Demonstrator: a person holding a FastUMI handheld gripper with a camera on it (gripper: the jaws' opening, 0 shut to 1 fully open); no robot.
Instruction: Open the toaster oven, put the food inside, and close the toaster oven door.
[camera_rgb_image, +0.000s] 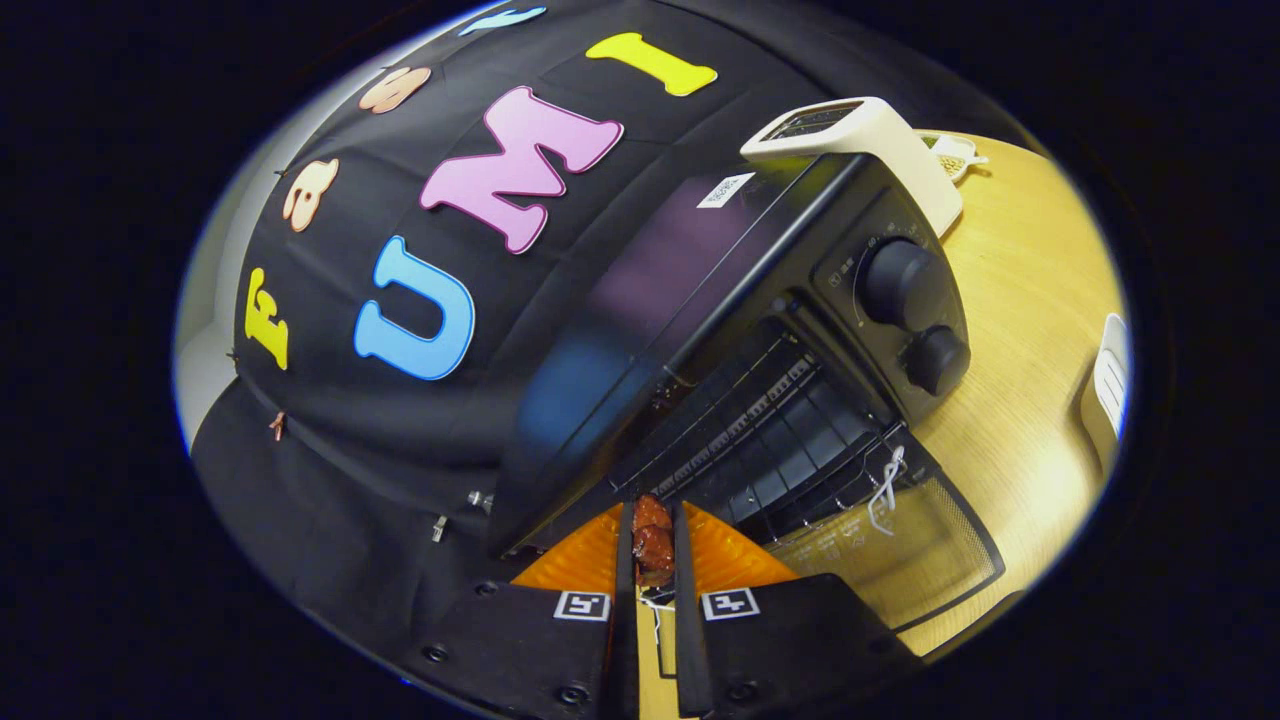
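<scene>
Gripper (653, 545) fingers clench the browned meat piece (652, 540); ease it toward one o'clock onto the open toaster oven (760, 330) rack (760, 420), level.

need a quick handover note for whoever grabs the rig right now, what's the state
Tongs: shut on the food, a brown piece pinched between both fingers.
Toaster oven: on the wooden table, its door already open and folded down, wire rack exposed just beyond the fingertips.
Done: door opened, food picked up.
Left: carry the food onto the rack, release, back out, close the door.
</scene>
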